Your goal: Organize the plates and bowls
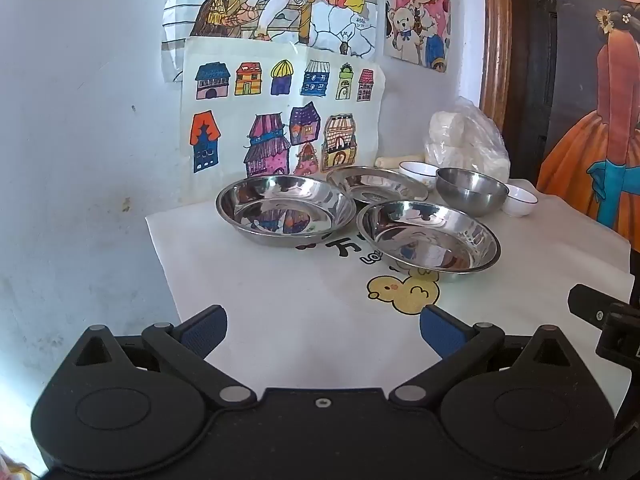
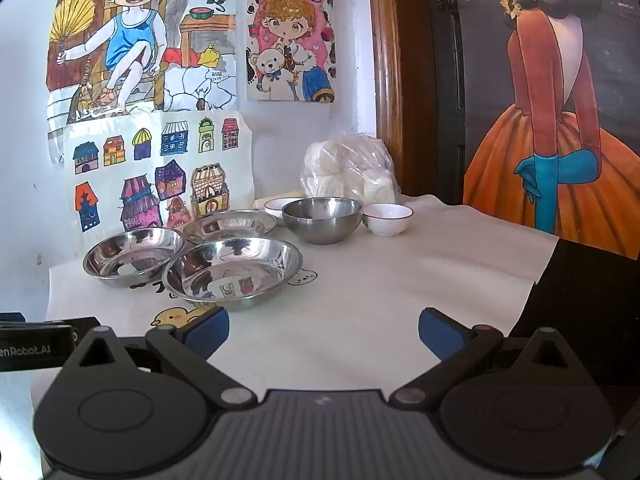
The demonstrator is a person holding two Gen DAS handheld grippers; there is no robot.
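Three shallow steel plates lie on the white cloth: a left one (image 1: 285, 210) (image 2: 134, 255), a back one (image 1: 376, 184) (image 2: 230, 225) and a near one (image 1: 428, 236) (image 2: 232, 270). Behind them a deeper steel bowl (image 1: 471, 191) (image 2: 322, 218) stands between two small white bowls, one at the back (image 1: 419, 171) (image 2: 278, 205) and one to the right (image 1: 519, 200) (image 2: 387, 218). My left gripper (image 1: 323, 330) is open and empty, well short of the plates. My right gripper (image 2: 324, 330) is open too, its left finger close in front of the near plate.
A plastic bag of white lumps (image 1: 466, 142) (image 2: 348, 168) and a pale stick (image 1: 398, 160) lie by the wall behind the bowls. Children's drawings (image 1: 280, 120) hang on the wall. The cloth's edge (image 2: 536, 276) drops off at the right. Part of the right gripper's body (image 1: 600, 316) shows in the left view.
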